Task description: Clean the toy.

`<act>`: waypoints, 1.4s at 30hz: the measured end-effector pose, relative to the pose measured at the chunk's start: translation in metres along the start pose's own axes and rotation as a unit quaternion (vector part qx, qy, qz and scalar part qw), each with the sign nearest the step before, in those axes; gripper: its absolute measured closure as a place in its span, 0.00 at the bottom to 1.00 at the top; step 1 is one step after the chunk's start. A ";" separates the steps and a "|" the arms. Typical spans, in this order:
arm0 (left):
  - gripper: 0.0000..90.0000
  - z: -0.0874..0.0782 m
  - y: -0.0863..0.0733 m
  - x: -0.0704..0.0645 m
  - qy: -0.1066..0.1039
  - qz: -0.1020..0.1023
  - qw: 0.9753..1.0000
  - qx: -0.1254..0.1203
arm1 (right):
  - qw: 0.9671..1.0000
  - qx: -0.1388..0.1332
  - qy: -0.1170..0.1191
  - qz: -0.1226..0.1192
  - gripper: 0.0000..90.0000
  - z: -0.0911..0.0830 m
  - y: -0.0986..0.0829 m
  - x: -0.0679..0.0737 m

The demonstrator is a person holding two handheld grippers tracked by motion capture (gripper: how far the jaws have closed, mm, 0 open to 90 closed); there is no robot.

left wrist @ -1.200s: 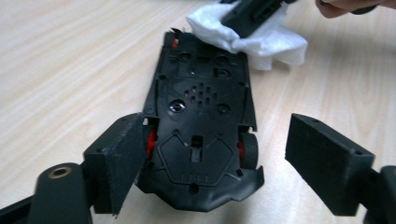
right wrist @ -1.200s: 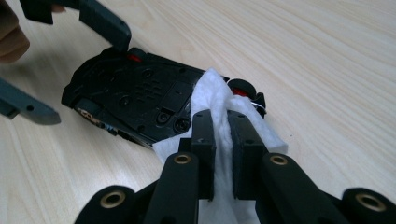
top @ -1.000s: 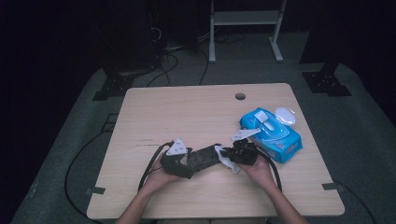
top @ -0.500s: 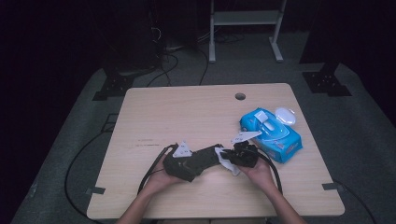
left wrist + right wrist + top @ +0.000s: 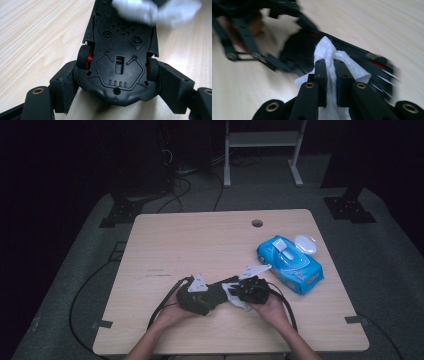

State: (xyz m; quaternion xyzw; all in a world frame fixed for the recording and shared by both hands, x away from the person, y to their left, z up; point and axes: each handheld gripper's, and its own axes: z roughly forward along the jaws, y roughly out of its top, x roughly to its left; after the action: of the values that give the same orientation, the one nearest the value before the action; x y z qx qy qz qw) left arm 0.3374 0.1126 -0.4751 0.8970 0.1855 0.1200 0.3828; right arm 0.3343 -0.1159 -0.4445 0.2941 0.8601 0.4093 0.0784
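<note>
Gripper (image 5: 117,82) clamps upturned toy car (image 5: 120,50); white wipe (image 5: 155,11) above.

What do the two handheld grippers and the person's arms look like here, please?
Both the left gripper and the right gripper are matte black, each topped with a grey three-cornered plate and trailing a black cable. Their blocky black jaws hang on linkage arms with brass-coloured pivots. The forearms are bare; no sleeves show.

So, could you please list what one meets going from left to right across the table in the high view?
Left gripper holding the black toy car → white wipe in the right gripper → blue wipes pack.
</note>
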 end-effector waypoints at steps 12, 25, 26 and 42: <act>0.27 0.000 0.000 -0.002 -0.003 0.010 1.000 -0.001 | 0.999 -0.001 -0.031 -0.015 0.90 -0.002 -0.003 0.000; 0.27 0.001 -0.001 -0.004 0.005 0.018 1.000 -0.003 | 0.999 -0.002 0.001 -0.038 0.90 0.010 -0.002 0.017; 0.27 0.001 -0.001 -0.004 0.006 0.017 1.000 -0.003 | 1.000 -0.005 0.005 -0.026 0.90 0.009 -0.003 0.015; 0.27 0.002 -0.001 -0.003 0.005 0.015 1.000 0.004 | 0.999 -0.001 0.011 -0.041 0.90 0.017 -0.002 0.028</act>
State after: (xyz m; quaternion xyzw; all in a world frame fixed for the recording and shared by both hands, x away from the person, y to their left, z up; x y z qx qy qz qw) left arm 0.3345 0.1110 -0.4774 0.9006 0.1746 0.1299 0.3762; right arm 0.3172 -0.0899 -0.4538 0.2534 0.8722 0.4095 0.0857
